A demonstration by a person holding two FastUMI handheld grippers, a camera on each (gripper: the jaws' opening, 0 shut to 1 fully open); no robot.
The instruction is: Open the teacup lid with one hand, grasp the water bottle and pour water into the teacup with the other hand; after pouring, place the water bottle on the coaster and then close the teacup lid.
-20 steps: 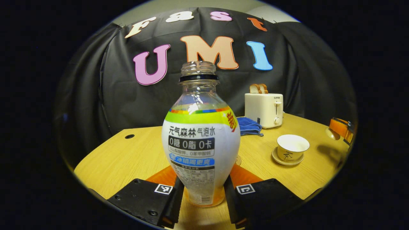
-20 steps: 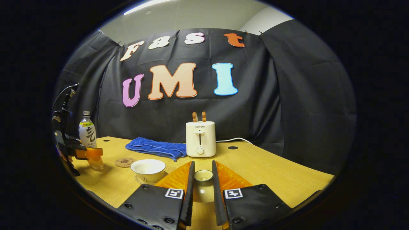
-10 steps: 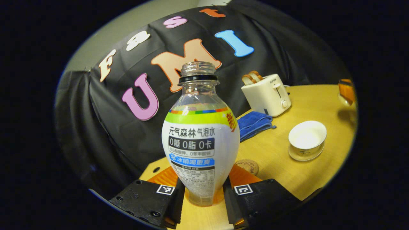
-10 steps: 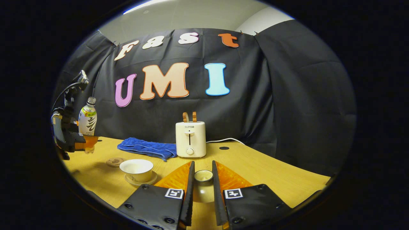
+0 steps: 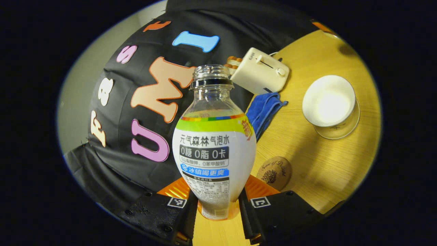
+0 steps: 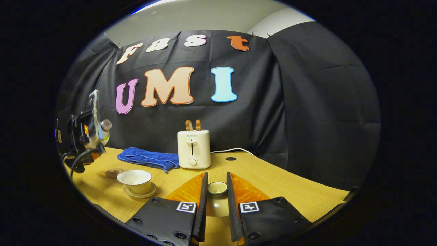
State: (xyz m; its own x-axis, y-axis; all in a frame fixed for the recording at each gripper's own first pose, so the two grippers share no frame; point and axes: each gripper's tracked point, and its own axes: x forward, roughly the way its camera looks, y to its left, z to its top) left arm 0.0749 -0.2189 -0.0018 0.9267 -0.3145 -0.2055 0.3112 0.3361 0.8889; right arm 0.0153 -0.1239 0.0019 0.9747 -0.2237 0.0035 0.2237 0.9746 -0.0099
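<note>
Both fingers of the left gripper (image 5: 215, 208) press against the lower body of the water bottle (image 5: 214, 147), holding it off the wooden table (image 5: 307, 160). Seen from the right gripper view, that bottle (image 6: 102, 131) is tipped over, its long axis leaning with the uncapped mouth toward the right and the teacup (image 6: 134, 181); the left gripper (image 6: 76, 138) covers most of its body there. In the left gripper view the open teacup (image 5: 329, 100) sits on its saucer (image 5: 344, 124), with the round coaster (image 5: 274, 172) bare between bottle and cup. The bottle's label carries printed characters, too stylised here to render reliably. Liquid level inside the bottle is hard to make out.

The right gripper (image 6: 215, 208) is closed on the teacup lid (image 6: 217, 201), its knob up between the fingers, above the table. Behind stand a white toaster (image 6: 192, 148) marked "SUPOR", toast slices (image 6: 192, 124) sticking up, and a folded blue towel (image 6: 148, 159).
</note>
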